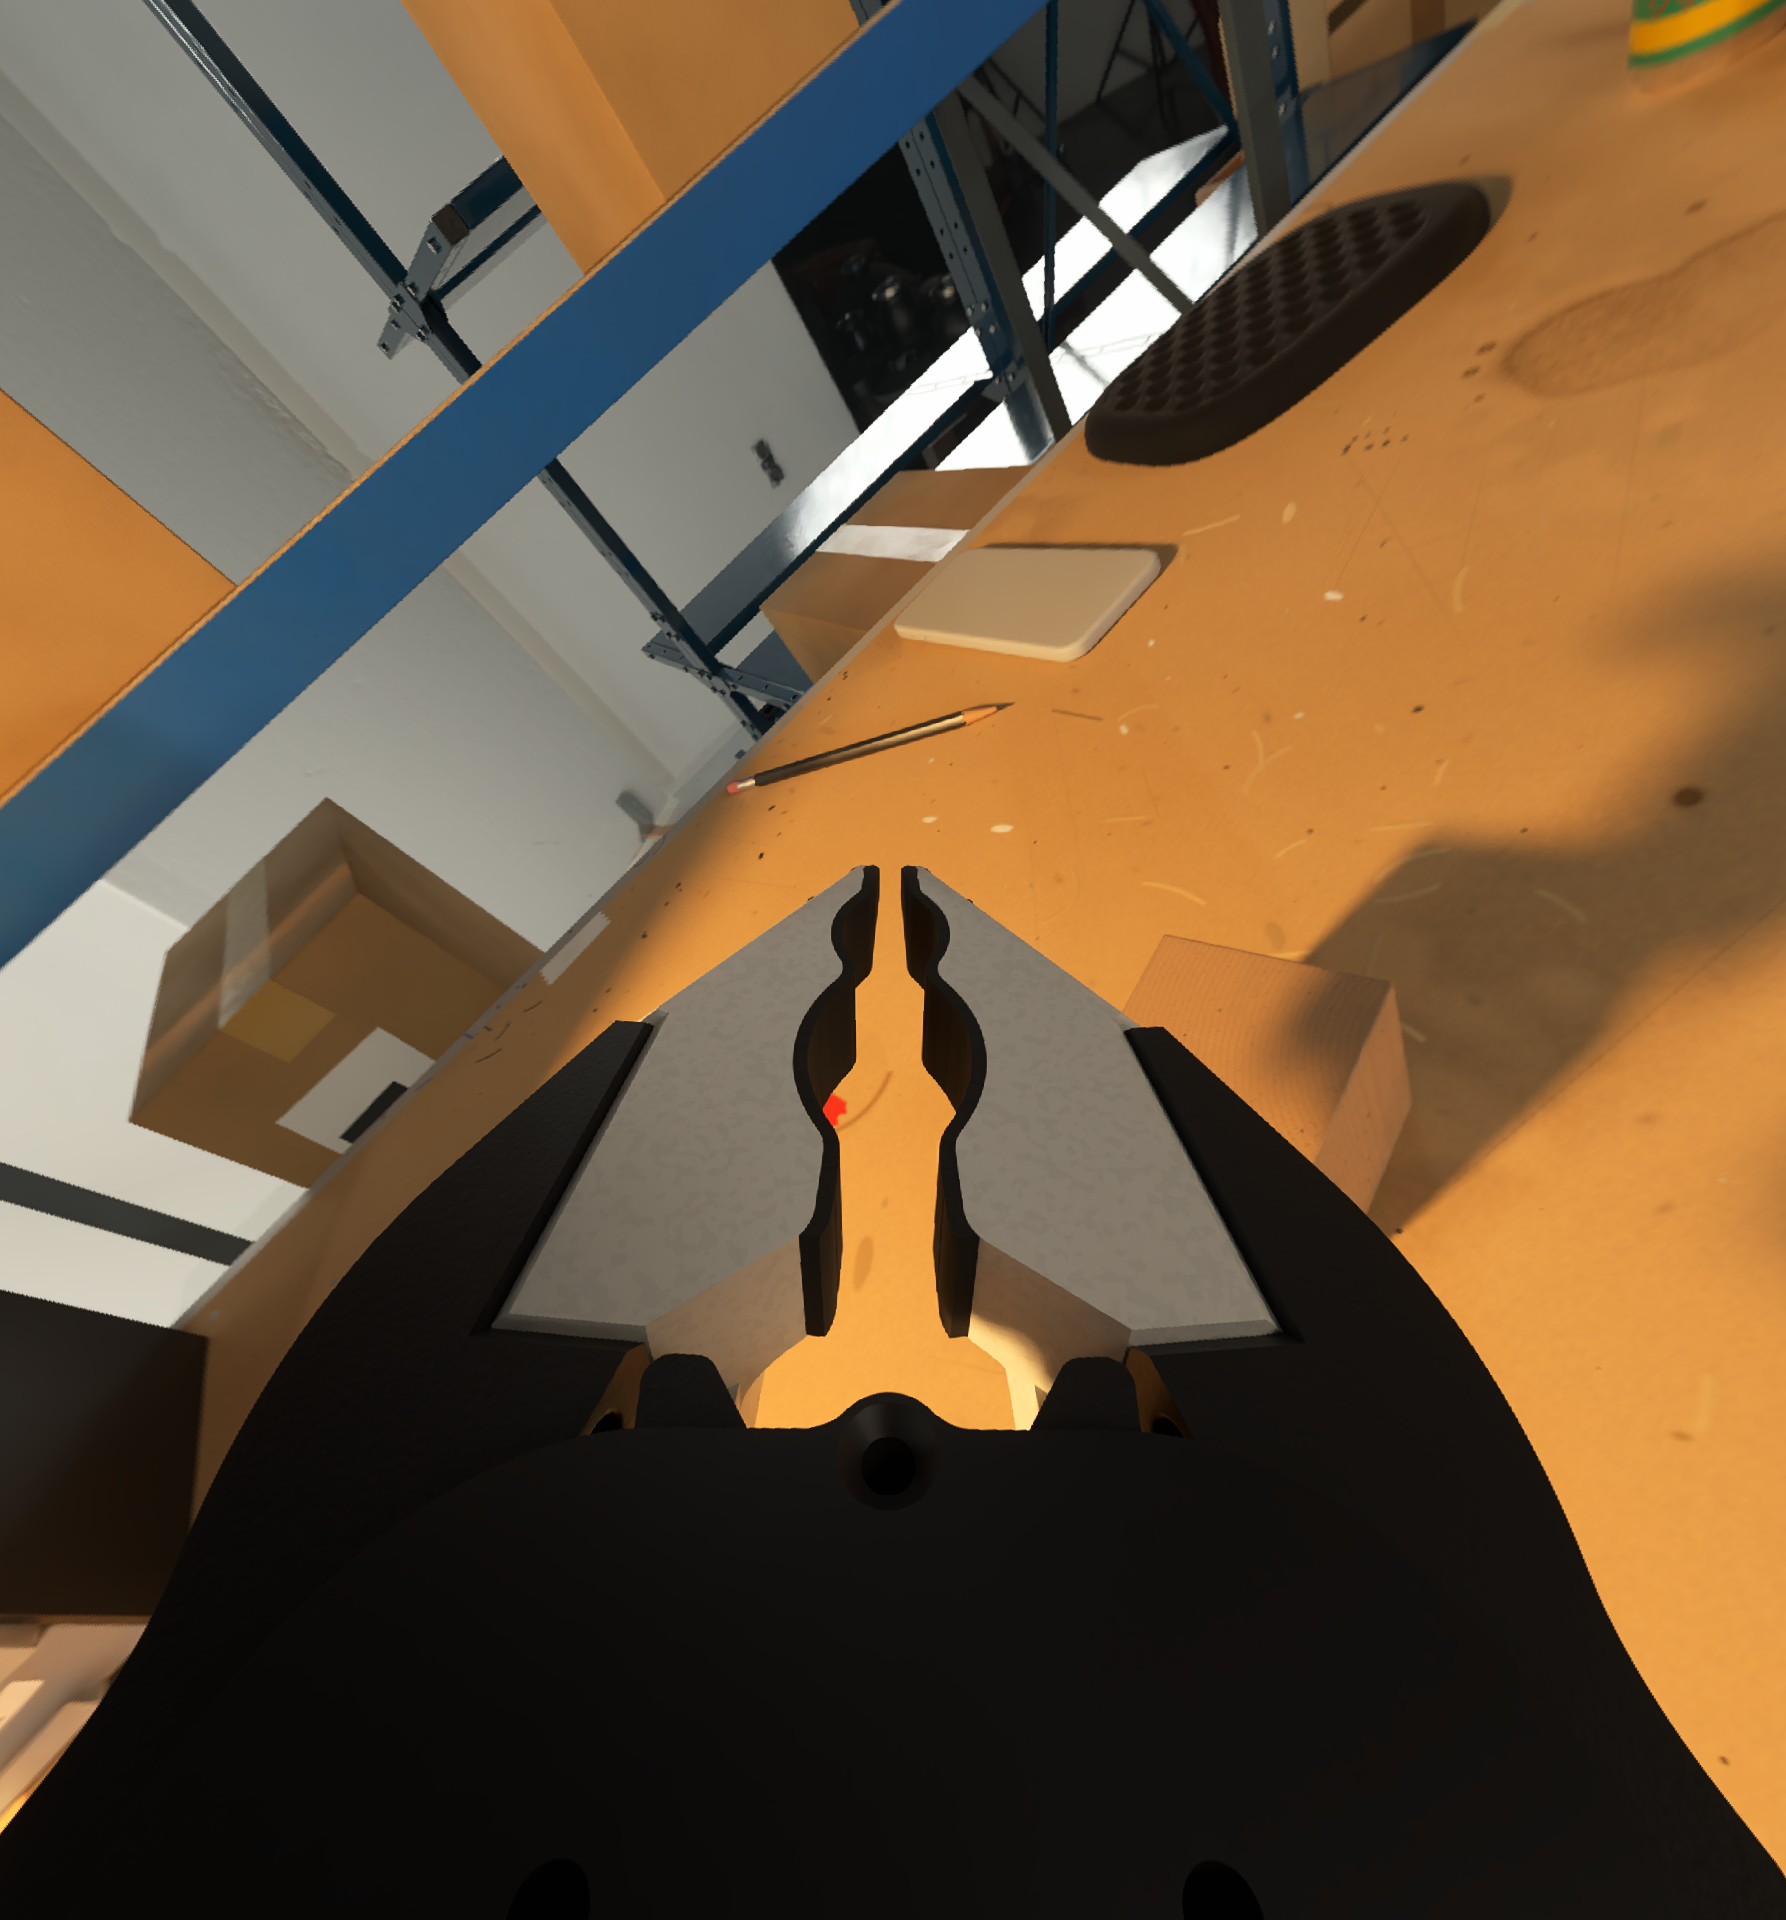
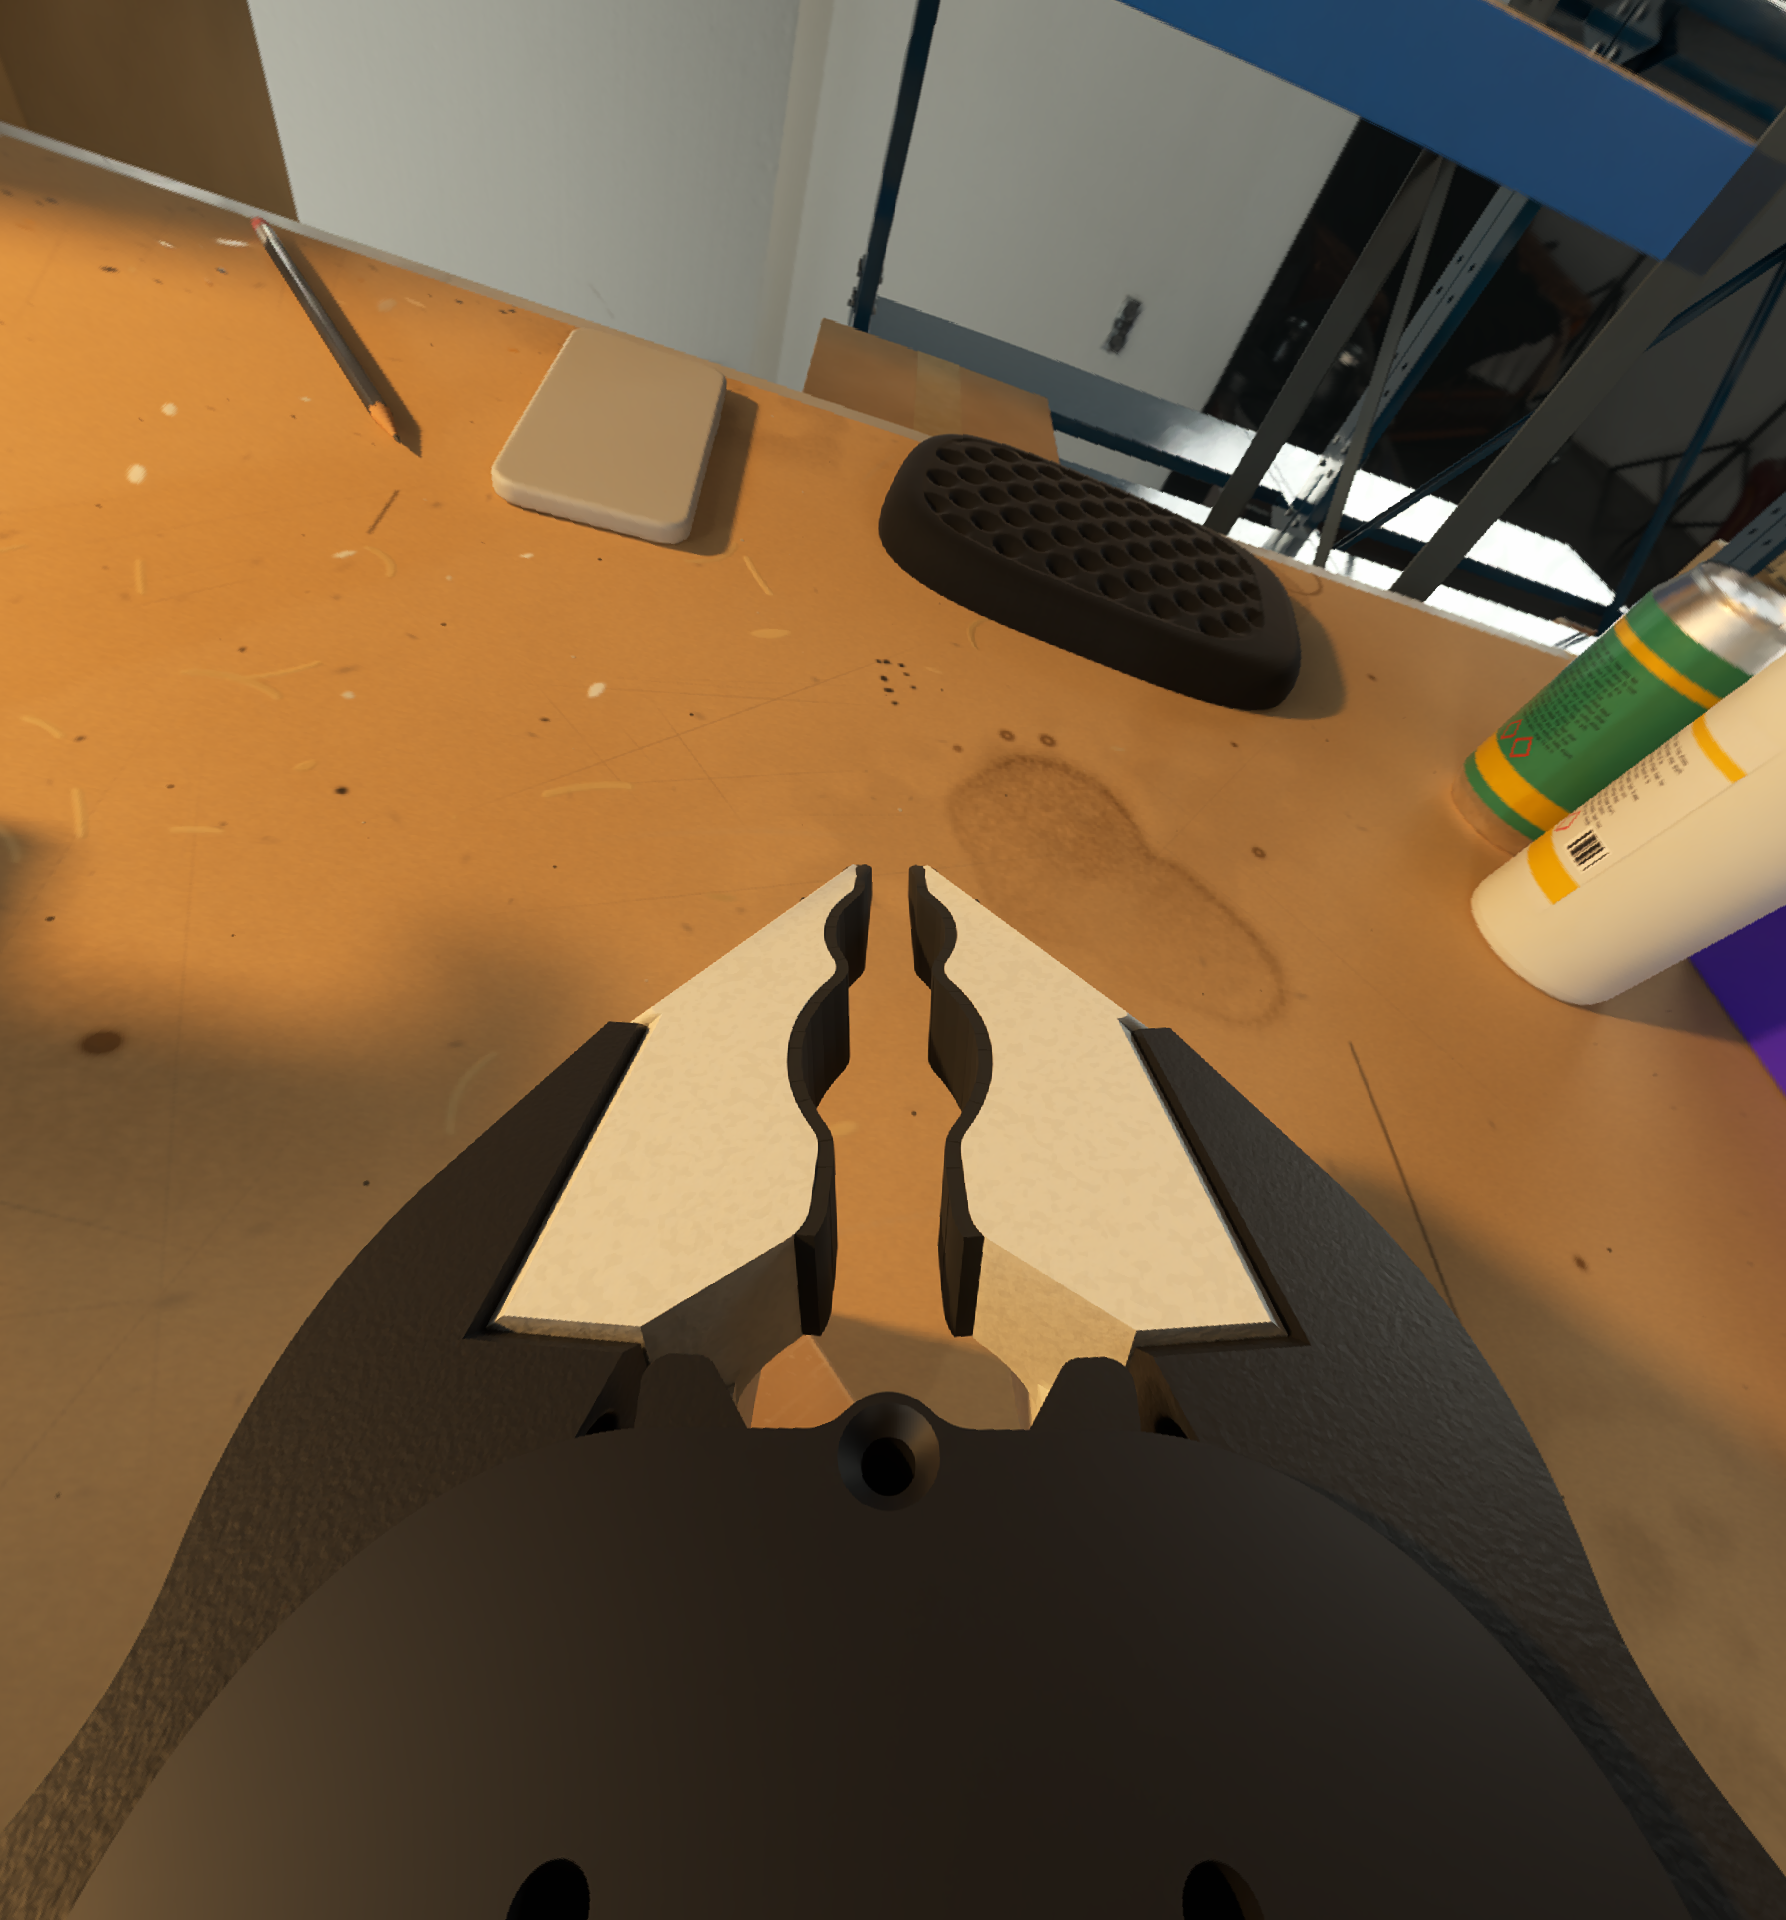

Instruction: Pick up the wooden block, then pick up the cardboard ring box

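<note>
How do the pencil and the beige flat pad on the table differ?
The pencil is thin, long and dark; the beige flat pad is broad, rectangular and pale with rounded corners. The pencil ends in a sharp tip; the pad has none. Both lie flat near the table's far edge, apart.

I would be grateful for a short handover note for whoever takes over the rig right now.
Left gripper: nearly shut, holding nothing, above the table.
Right gripper: nearly shut, holding nothing.
Wooden block: on the table, just right of the left gripper, partly hidden behind its right finger.
Cardboard ring box: I cannot pick it out in either view.
Done: nothing lifted.
Left: open the left gripper, take the block, then find and lift the ring box.
</note>
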Available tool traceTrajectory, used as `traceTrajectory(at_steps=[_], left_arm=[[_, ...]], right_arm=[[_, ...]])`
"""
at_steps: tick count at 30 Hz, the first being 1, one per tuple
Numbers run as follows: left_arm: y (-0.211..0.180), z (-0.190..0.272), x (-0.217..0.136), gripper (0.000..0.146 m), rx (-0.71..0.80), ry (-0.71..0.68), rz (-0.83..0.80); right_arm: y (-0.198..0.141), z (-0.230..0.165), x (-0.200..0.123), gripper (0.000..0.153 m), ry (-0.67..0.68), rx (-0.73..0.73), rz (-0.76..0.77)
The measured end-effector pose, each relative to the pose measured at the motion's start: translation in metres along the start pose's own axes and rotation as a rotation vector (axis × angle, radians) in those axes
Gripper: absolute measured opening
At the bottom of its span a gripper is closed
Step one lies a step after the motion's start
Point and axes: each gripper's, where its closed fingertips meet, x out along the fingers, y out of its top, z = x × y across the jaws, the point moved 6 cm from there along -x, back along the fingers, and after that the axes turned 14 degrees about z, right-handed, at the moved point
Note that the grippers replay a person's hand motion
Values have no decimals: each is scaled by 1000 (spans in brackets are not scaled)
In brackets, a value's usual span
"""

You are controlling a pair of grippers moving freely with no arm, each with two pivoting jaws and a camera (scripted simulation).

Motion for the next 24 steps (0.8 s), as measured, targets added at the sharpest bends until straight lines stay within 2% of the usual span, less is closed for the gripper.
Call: traceTrajectory(at_steps=[3, 6, 10, 13, 17, 21, 24], left_arm=[[-1, -5, -4, 8, -47, 2, 13], [-13, -12, -9, 22, -123, -37, 8], [-31, -12, -17, 58, -285, -181, 62], [-39, 0, -24, 68, -350, -352, 181], [-62, 17, -20, 80, -329, -498, 119], [-81, 26, -11, 79, -368, -554, 75], [-80, 29, -6, 78, -393, -578, 76]], right_arm=[[-4, 13, -4, 12, 18, 53, 14], [-7, 33, -11, 23, -7, 162, 29], [-7, 47, -17, 43, 78, 351, 125], [-10, 47, -19, 60, 192, 415, 142], [-11, 32, -35, 76, 537, 374, 78], [-21, 28, -51, 84, 609, 256, -38], [-21, 23, -59, 87, 712, 282, -32]])
